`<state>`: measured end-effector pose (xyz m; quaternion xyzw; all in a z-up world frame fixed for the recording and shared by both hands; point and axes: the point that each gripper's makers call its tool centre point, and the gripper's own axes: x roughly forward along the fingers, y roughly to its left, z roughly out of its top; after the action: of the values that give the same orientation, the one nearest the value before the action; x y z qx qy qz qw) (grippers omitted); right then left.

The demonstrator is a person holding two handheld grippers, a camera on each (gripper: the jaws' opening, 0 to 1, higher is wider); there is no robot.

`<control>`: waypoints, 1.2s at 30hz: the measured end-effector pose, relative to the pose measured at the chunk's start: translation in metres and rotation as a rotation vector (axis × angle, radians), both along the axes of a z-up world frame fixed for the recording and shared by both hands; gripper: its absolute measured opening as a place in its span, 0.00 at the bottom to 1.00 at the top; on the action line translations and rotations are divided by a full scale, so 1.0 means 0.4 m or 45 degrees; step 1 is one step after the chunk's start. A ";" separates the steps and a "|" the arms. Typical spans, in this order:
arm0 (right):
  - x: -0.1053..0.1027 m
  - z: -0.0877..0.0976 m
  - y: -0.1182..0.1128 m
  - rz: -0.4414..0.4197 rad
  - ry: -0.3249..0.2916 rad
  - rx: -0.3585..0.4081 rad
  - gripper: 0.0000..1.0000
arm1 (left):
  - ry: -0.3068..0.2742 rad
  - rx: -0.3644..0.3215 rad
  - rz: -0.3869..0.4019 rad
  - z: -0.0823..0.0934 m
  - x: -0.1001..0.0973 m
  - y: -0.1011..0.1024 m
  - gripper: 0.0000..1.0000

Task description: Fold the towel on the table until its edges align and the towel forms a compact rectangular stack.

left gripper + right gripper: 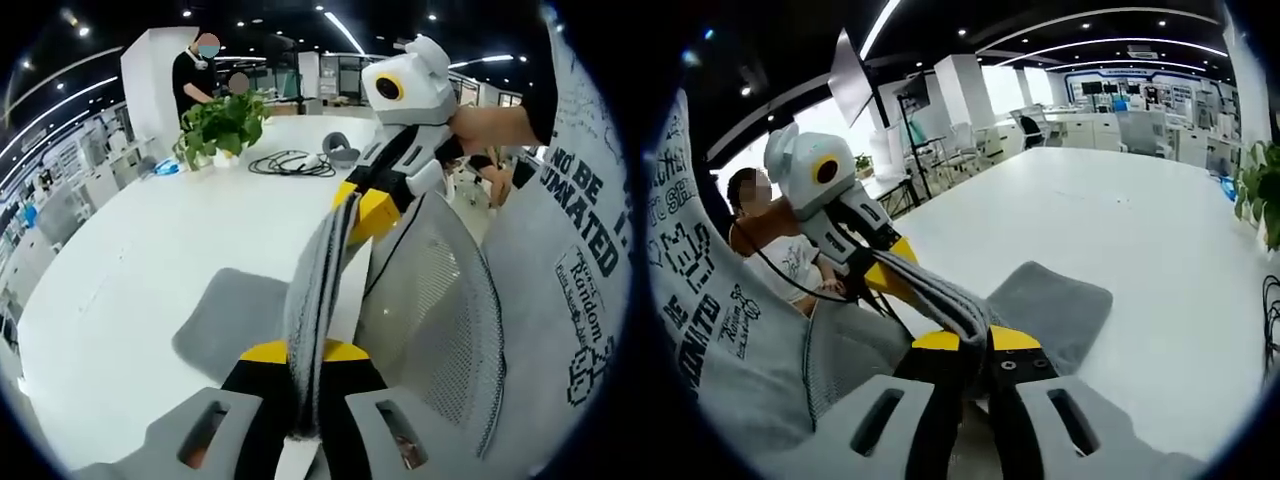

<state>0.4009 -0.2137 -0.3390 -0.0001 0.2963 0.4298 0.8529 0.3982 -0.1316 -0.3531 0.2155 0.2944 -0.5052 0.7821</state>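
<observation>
In the left gripper view, the left tongs (305, 385) are pinching an edge of the grey towel (315, 290), which stretches as a taut band up to the right tongs (362, 207), and those look clamped on the far end of the same edge. The rest of the towel hangs down, with one part lying flat on the white surface (150, 260) near its front edge. Farther back stand a potted plant (222, 125), a coil of black cable (290, 162) and a headset (340, 152); a mesh chair back (440, 300) sits just beside the person's printed shirt (580, 230). In the right gripper view, the right tongs (988, 365) grip the towel (1055, 305) between their yellow tips, and the band runs to the left tongs (890, 265), closed on it as well. Part of the cloth rests on the surface (1140, 220). Judging from this, the towel is lifted by one edge and held stretched: no finished fold is visible, so the edges remain to be aligned and the cloth laid down as a compact rectangle.
</observation>
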 end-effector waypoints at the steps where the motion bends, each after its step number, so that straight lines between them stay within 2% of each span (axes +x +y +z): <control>1: 0.005 0.000 -0.001 -0.003 0.002 0.001 0.05 | 0.002 -0.016 0.003 0.004 0.006 -0.002 0.08; 4: 0.027 -0.001 -0.002 -0.005 -0.006 -0.005 0.06 | 0.028 -0.049 0.023 0.007 0.024 -0.002 0.08; 10: 0.060 0.000 0.002 0.002 -0.019 -0.020 0.06 | 0.009 -0.025 0.007 0.011 0.048 -0.003 0.08; 23: 0.146 0.004 0.004 -0.012 -0.042 -0.023 0.06 | 0.049 -0.094 0.036 0.017 0.133 0.005 0.08; 36: 0.223 -0.032 0.004 -0.025 -0.013 -0.035 0.06 | 0.091 -0.094 0.030 -0.019 0.220 0.005 0.08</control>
<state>0.4900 -0.2123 -0.3516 -0.0111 0.2976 0.4174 0.8585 0.4862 -0.1297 -0.3607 0.1649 0.3057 -0.5140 0.7843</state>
